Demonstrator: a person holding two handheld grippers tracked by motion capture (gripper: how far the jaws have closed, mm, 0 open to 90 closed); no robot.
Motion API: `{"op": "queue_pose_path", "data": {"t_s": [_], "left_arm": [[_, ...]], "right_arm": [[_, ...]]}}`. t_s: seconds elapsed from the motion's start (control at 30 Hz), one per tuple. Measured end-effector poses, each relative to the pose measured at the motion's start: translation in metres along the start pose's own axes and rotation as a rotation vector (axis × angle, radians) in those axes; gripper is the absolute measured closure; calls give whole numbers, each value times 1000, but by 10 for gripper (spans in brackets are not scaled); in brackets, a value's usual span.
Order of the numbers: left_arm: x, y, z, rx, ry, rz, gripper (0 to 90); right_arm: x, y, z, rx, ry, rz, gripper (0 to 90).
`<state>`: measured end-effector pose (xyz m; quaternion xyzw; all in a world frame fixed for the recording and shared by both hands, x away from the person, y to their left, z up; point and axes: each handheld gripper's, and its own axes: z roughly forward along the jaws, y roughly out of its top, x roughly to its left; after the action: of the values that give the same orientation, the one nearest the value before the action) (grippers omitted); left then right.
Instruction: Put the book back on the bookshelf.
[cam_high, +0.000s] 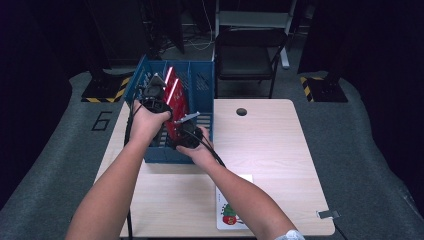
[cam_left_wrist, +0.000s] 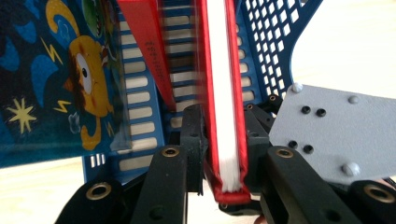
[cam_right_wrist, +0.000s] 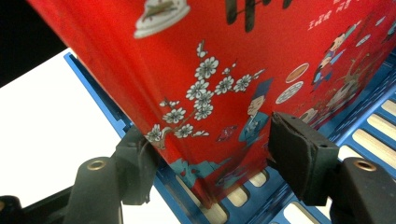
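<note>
A blue slatted crate (cam_high: 202, 80) stands on the left half of the table with red books upright in it. My left gripper (cam_high: 152, 94) reaches into the crate from above. In the left gripper view it (cam_left_wrist: 225, 140) is shut on the edge of one red book (cam_left_wrist: 224, 93), a pad on each cover. My right gripper (cam_high: 187, 129) is at the crate's near side. In the right gripper view its jaws (cam_right_wrist: 217, 163) stand wide open around the lower corner of a red illustrated book (cam_right_wrist: 210, 93), over the crate floor (cam_right_wrist: 369, 126).
A second red book (cam_left_wrist: 149, 51) and a dark blue picture book (cam_left_wrist: 46, 70) lean in the crate. A white picture book (cam_high: 232, 212) lies at the table's front edge, a metal clip (cam_high: 327, 214) at the right corner. A black chair (cam_high: 250, 50) stands behind the table.
</note>
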<state>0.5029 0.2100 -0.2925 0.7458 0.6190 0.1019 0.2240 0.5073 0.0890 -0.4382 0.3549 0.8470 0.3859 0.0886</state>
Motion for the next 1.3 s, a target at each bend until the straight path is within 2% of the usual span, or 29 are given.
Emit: {"op": "queue_pose_path", "data": {"t_s": [0.2, 0.27, 0.3, 0.33, 0.43, 0.53, 0.57, 0.67, 0.7, 0.73, 0.8, 0.83, 0.87, 0.9, 0.93, 0.97, 1.03, 1.17, 1.3], "left_arm": [[-2, 0, -4, 8, 20, 2, 780], [-2, 1, -5, 9, 20, -6, 785], [-3, 1, -6, 5, 23, -8, 787], [-3, 1, -6, 5, 23, -8, 787], [-4, 4, -13, -11, 27, -9, 789], [-5, 5, -15, -23, 33, -12, 789], [-6, 6, -15, -24, 35, -12, 789], [-7, 6, -14, -21, 42, -5, 789], [-6, 6, -14, -14, 40, -10, 790], [-5, 6, -13, -16, 40, -15, 790], [-4, 7, -12, -15, 36, -30, 790], [-4, 6, -11, -21, 32, -30, 789], [-3, 6, -10, -21, 29, -39, 790], [-3, 6, -9, -21, 25, -43, 790], [-3, 6, -7, -15, 26, -47, 790], [-3, 6, -7, -15, 24, -46, 790], [-2, 6, -5, -16, 21, -44, 791], [-2, 6, -4, -9, 29, -31, 791], [-4, 4, 0, -15, 50, -36, 792]], "right_arm": [[0, 0, 1, -17, 5, -6, 343], [1, 1, -1, -1, 2, -6, 336], [0, 2, 0, -24, -2, -25, 336], [1, 3, -1, -10, 6, -5, 337], [0, 7, -2, -44, -7, -10, 335], [1, 13, -5, -17, -7, 2, 335], [-2, 14, -4, -30, -8, -27, 335], [0, 16, -4, -20, -22, -6, 335], [-3, 17, -2, -38, -22, -37, 335], [-2, 18, -2, -12, -16, -14, 335], [-5, 19, -2, -16, -26, -29, 337], [-6, 20, 1, -40, -29, -38, 338], [-6, 21, -1, -18, -27, -8, 339], [-7, 21, -1, -7, -27, 1, 340], [-7, 22, -1, -14, -28, 18, 340], [-12, 22, 1, -31, -29, -33, 341], [-14, 23, 1, -33, -37, -22, 343], [-16, 24, 2, -36, -34, -38, 347], [-14, 27, 1, -45, -20, -10, 347]]}}
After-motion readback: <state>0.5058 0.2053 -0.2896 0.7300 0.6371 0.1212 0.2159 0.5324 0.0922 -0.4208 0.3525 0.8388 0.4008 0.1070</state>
